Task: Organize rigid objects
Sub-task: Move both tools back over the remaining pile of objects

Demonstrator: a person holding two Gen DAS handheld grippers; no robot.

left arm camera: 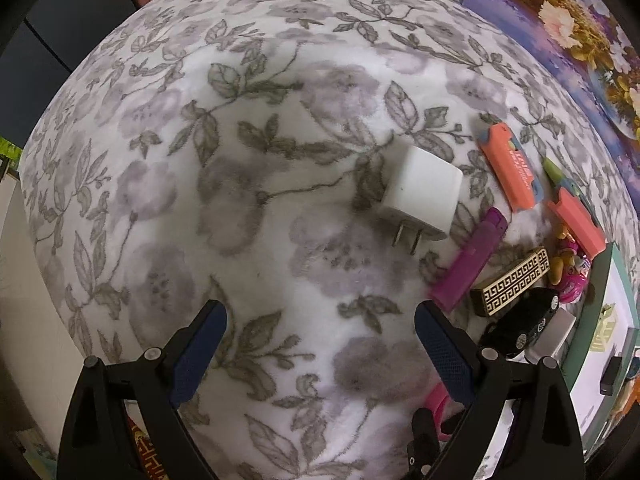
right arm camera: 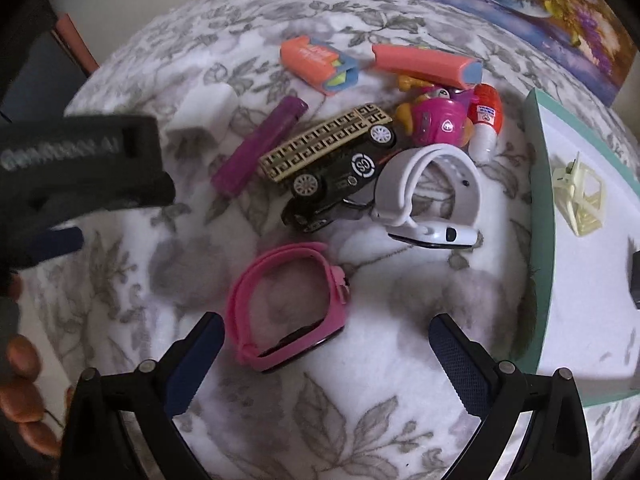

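Note:
A white plug adapter (left arm camera: 420,194) lies on the floral blanket, ahead and right of my open, empty left gripper (left arm camera: 320,320); it also shows in the right wrist view (right arm camera: 204,114). My right gripper (right arm camera: 326,330) is open and empty, with a pink watch (right arm camera: 288,304) lying between its fingers. Beyond lie a white watch (right arm camera: 428,192), a black toy car (right arm camera: 332,184), a gold patterned lighter (right arm camera: 324,140), a purple lighter (right arm camera: 260,144), two orange cases (right arm camera: 316,64), a pink toy (right arm camera: 436,120) and a small red-white bottle (right arm camera: 486,120).
A white tray with a green rim (right arm camera: 538,200) sits at the right, holding a cream hair clip (right arm camera: 580,196) and a dark object (right arm camera: 634,280). A flower painting (right arm camera: 520,4) stands at the back. The left gripper's body (right arm camera: 80,160) shows at the left of the right wrist view.

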